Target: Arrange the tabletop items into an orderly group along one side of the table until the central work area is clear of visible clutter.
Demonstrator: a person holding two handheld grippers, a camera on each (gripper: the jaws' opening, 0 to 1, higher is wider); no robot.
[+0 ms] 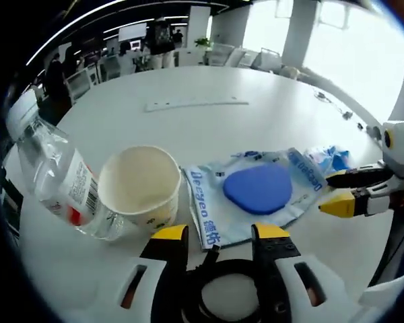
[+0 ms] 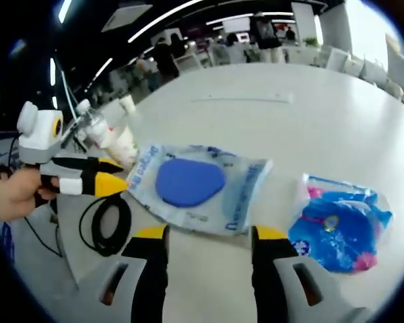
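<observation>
A clear plastic packet (image 1: 256, 192) printed in blue, holding a blue pad, lies flat on the white table (image 1: 209, 128). Its near corner reaches between the jaws of my open left gripper (image 1: 219, 235). To the left a paper cup (image 1: 140, 185) stands upright against a clear plastic bottle (image 1: 54, 171) lying on its side. My right gripper (image 1: 338, 192) comes in from the right, open, at the packet's far edge. In the right gripper view the packet (image 2: 188, 182) lies just ahead of my open right gripper (image 2: 211, 235), and a blue and pink wrapped packet (image 2: 340, 229) sits to the right.
A black cable coil (image 2: 108, 225) lies on the table by the left gripper (image 2: 101, 176), which a hand (image 2: 13, 192) holds. A long white strip (image 1: 195, 104) lies farther across the table. Chairs and people stand beyond the far edge.
</observation>
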